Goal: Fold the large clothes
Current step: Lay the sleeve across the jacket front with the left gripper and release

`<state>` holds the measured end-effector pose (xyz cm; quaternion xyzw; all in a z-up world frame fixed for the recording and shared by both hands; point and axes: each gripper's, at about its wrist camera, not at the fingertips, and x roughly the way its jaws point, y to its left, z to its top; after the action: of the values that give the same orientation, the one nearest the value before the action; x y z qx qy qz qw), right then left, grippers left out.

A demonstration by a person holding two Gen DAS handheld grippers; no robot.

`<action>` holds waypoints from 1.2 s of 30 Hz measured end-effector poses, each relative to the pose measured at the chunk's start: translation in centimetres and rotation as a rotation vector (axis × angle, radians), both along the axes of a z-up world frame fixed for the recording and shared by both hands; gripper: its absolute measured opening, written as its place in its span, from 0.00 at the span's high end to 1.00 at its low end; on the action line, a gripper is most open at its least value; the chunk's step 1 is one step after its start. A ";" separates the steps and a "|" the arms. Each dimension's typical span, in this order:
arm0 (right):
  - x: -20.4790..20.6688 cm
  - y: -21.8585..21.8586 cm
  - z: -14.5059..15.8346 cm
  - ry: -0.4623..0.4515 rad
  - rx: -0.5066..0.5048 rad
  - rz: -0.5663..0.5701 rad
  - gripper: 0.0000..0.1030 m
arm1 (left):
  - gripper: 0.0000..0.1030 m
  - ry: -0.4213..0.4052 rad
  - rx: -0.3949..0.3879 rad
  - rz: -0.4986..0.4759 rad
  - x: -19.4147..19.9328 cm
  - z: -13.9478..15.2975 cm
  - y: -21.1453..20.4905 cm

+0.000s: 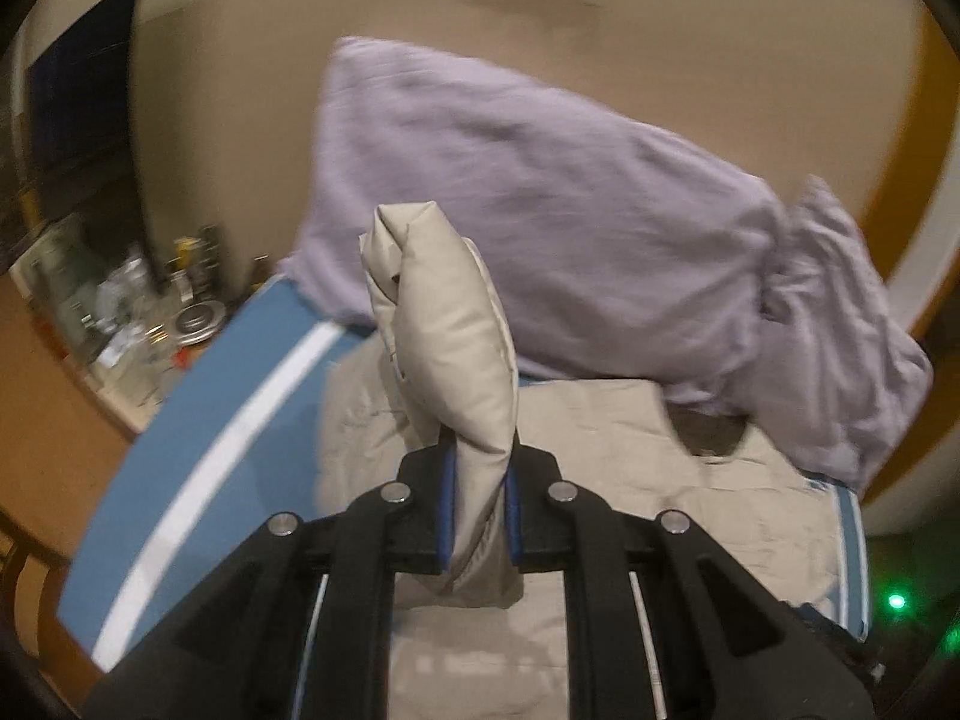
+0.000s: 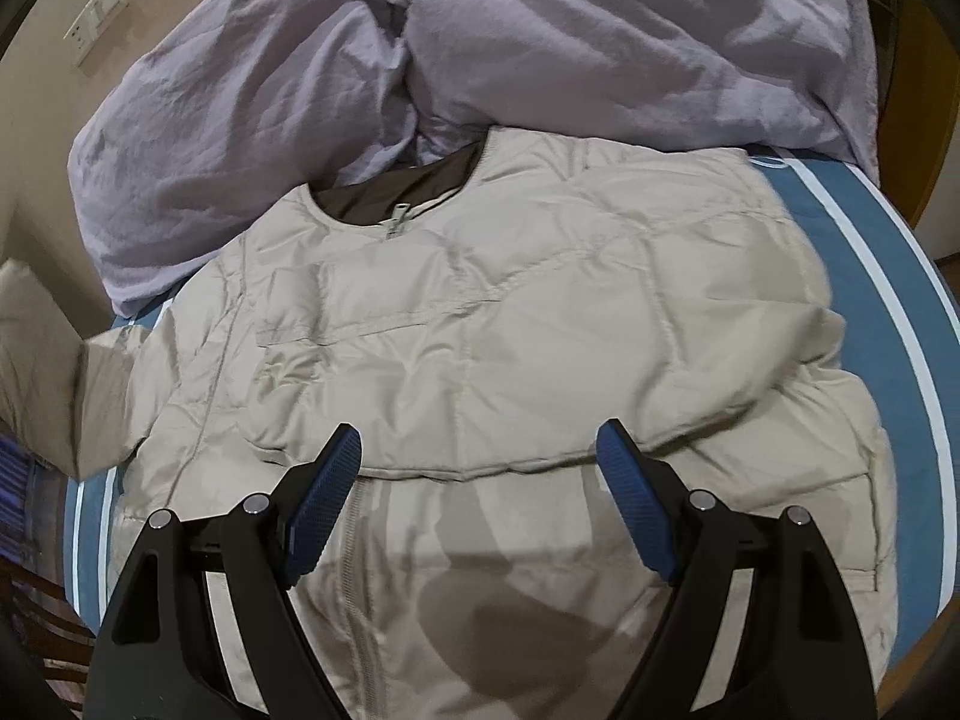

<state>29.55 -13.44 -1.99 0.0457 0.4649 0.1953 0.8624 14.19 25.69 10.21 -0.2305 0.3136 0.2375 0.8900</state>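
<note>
Jacket: the beige puffer jacket [image 2: 480, 324] lies front up and spread flat on the bed, zip closed to the neck, dark lining showing inside the collar.
Jacket's fold: the sleeve on the right of the picture is laid across the chest, its lower edge running just ahead of the right gripper's fingertips.
Sleeve: the jacket's other sleeve [image 1: 444, 324] is up off the bed, and there it is, its puffy end poking out past the left gripper's fingers, twisted and pointing up toward the wall.
Left gripper: the left gripper [image 1: 478, 510] has its blue pads pressed tight on that sleeve, fabric bulging out above and below the pinch.
Right gripper: the right gripper [image 2: 480, 498] hangs over the jacket's lower front, jaws wide apart, only the jacket's front showing between the blue pads.
Bed: blue sheet [image 2: 864, 252] with a white stripe shows on both sides of the jacket.
Quilt: a rumpled lilac quilt [image 2: 540, 36] is heaped just beyond the jacket's collar, touching it.
Wall: a beige wall [image 1: 240, 90] behind the quilt, with a white socket plate [image 2: 96, 18].
Shelf: left of the jacket, past the bed's edge, a blurred clutter of small items [image 1: 138, 306] on a ledge.
</note>
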 end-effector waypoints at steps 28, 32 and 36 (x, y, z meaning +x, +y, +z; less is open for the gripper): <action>1.5 -7.5 -1.3 0.003 -0.025 -0.086 0.20 | 0.87 0.163 -0.079 -0.382 13.7 -7.3 -17.5; 1.7 -7.6 -1.4 0.002 -0.026 -0.084 0.20 | 0.87 0.236 -0.084 -0.396 15.0 -9.8 -18.9; 2.0 -7.6 -1.3 0.002 -0.019 -0.084 0.20 | 0.84 0.265 -0.077 -0.405 15.1 -11.2 -19.9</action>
<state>31.57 -21.05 -3.28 0.0573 0.4651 0.1546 0.8698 29.29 5.80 -0.95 -0.1632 0.4764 0.0703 0.8611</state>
